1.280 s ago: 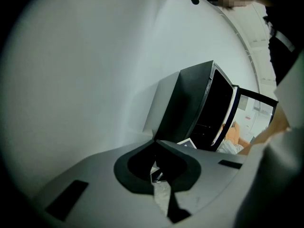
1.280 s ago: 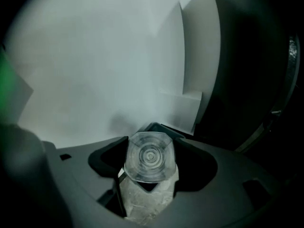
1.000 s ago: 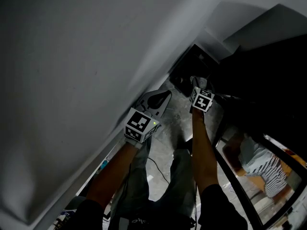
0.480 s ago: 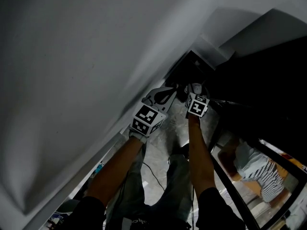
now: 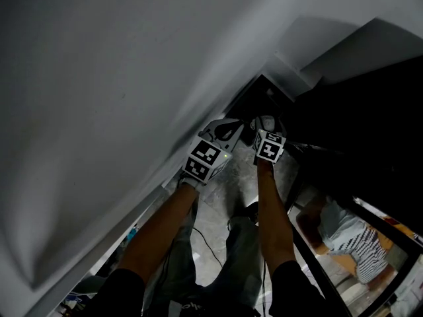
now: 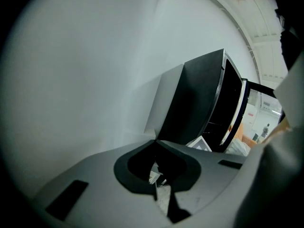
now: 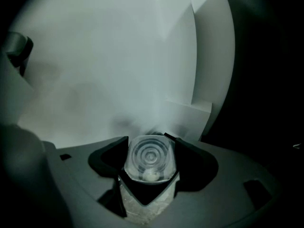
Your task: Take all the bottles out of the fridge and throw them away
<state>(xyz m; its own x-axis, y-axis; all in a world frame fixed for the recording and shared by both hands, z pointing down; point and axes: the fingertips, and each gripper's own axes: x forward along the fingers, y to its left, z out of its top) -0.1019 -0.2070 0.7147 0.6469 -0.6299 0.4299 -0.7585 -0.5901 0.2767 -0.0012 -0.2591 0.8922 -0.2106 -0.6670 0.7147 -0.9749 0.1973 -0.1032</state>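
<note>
A clear plastic bottle (image 7: 149, 163) shows end-on in the right gripper view, its ribbed round base toward the camera. My right gripper (image 7: 149, 142) is shut on it. In the head view this right gripper (image 5: 265, 123) is held out over a dark opening (image 5: 259, 99) at the foot of the white wall. My left gripper (image 5: 231, 128) hangs just left of it, close alongside. The left gripper (image 6: 154, 145) has its jaws meeting at a seam with nothing between them. The bottle is hard to make out in the head view.
A big white wall (image 5: 112, 91) fills the left. A black cabinet with a glass door (image 6: 209, 103) stands to the right, also dark in the head view (image 5: 363, 131). A person in a striped shirt (image 5: 353, 235) shows at lower right. Marbled floor (image 5: 228, 193) lies below.
Both grippers have moved forward toward the dark opening, and the left one has closed in beside the right. The bottle stays held in the right gripper.
</note>
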